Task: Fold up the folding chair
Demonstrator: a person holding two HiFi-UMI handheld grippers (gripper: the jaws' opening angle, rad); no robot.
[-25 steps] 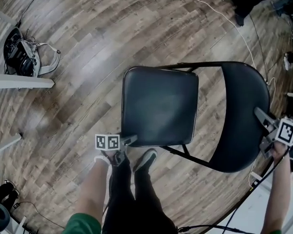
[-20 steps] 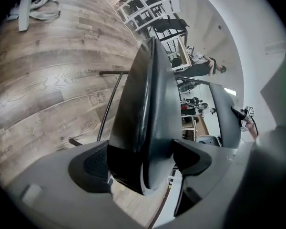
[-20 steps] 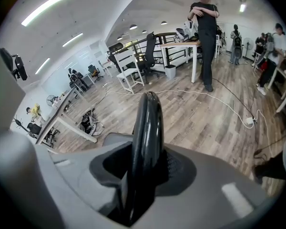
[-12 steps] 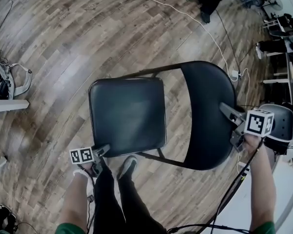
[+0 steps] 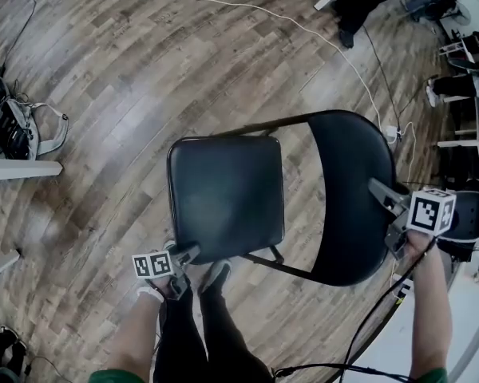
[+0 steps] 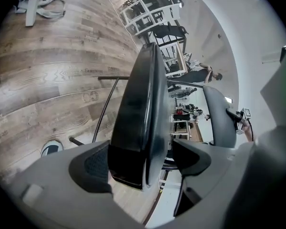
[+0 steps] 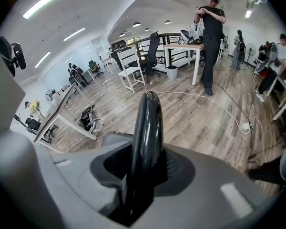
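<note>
Compared with 1 second ago, the folding chair [image 5: 303,206] sits further left in my head view, and both my hand-held grippers have kept their places on it. The jaws of my right hand-held gripper [image 5: 387,214] have just been closing, with the backrest [image 5: 355,198] between them.

The chair is open on the wooden floor [image 5: 104,94], right in front of my shoes [image 5: 215,274]. Its seat [image 5: 227,198] lies flat, facing up at me, and its front points to the left of the head view. The backrest rises on the right side, with its long axis running from the top of the view toward the bottom.

My left hand-held gripper [image 5: 193,251] pinches the seat's near left corner. In its own view the padded edge fills the gap between the 2 jaws. My right one clamps the backrest's outer rim, jaws partly spread, with the thin black panel standing on edge between the pads.
</note>
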